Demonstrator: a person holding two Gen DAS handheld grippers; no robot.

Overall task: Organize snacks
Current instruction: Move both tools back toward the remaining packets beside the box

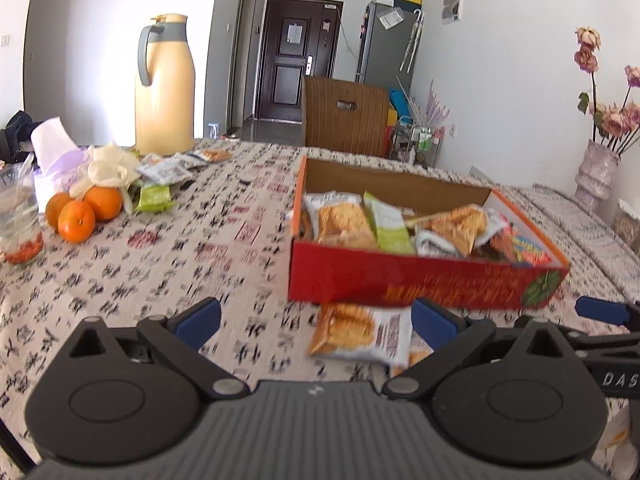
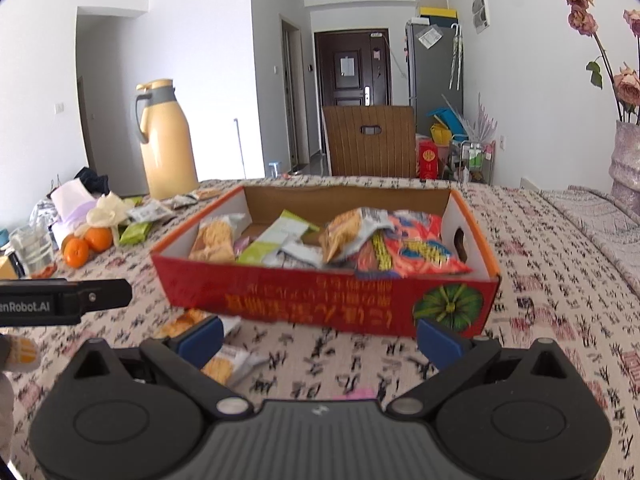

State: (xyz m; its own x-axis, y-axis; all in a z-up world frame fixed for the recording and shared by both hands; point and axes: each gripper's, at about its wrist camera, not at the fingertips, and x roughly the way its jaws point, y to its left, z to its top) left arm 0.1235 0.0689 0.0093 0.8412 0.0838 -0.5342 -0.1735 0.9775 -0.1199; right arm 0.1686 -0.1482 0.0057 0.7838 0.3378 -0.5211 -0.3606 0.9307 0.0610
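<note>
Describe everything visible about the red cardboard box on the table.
The red cardboard box is a shallow open tray with an orange rim, a plain brown and white inside, yellow print and a green emblem on its near wall, and a hand slot in its right end wall. It sits flat on the patterned tablecloth, part-filled with snack packets. A loose packet lies at its near wall. Neither gripper touches it.

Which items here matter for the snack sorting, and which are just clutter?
Job:
- red cardboard box, partly filled with snack packets
- cracker packet on the cloth in front of the box
- loose snack packets near the thermos
- left hand-held gripper and right hand-held gripper, both open

Clutter:
- thermos
- oranges
- tissue box
- glass jar
- flower vase
</note>
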